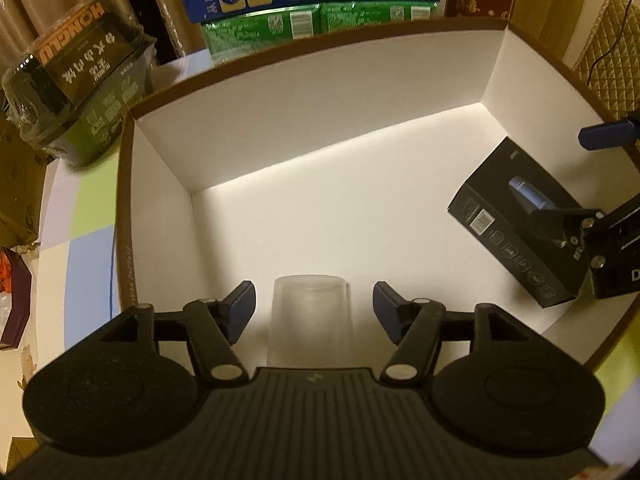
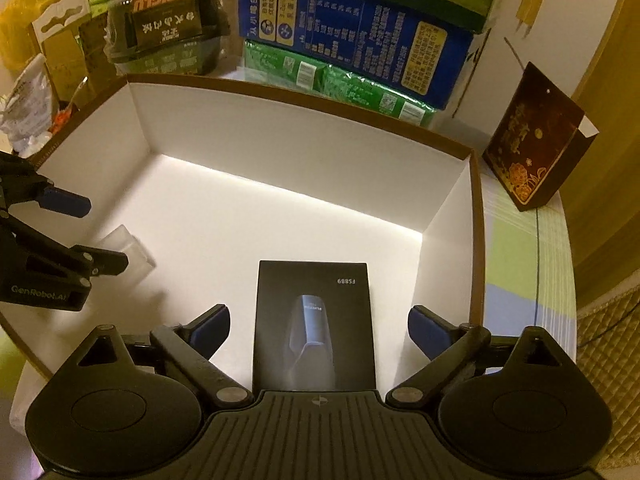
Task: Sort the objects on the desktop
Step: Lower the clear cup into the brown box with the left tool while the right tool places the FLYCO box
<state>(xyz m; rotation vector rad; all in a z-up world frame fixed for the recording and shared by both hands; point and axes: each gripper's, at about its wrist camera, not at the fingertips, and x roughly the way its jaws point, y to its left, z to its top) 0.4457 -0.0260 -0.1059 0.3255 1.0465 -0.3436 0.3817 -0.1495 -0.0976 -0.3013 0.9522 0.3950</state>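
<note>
A clear plastic cup (image 1: 310,320) lies on the floor of a big white box with a brown rim (image 1: 320,100). My left gripper (image 1: 314,306) straddles the cup, open, with a gap showing on each side between pad and cup. A black shaver carton (image 2: 314,320) marked FS889 lies flat on the floor of the same box (image 2: 300,136). Around it my right gripper (image 2: 320,330) stands open, both pads clear of the carton's sides. In the right wrist view, the left gripper (image 2: 92,232) hangs at the left over the cup (image 2: 128,252). The left wrist view shows the right gripper (image 1: 576,180) over the carton (image 1: 500,216).
Behind the white box stand stacked blue (image 2: 352,40) and green (image 2: 340,84) cartons and a wrapped dark HONGLU pack (image 1: 80,80). A dark red gift bag (image 2: 536,140) stands to the right on the pastel-checked tabletop (image 2: 520,280). Bags and small boxes clutter the far left (image 2: 40,60).
</note>
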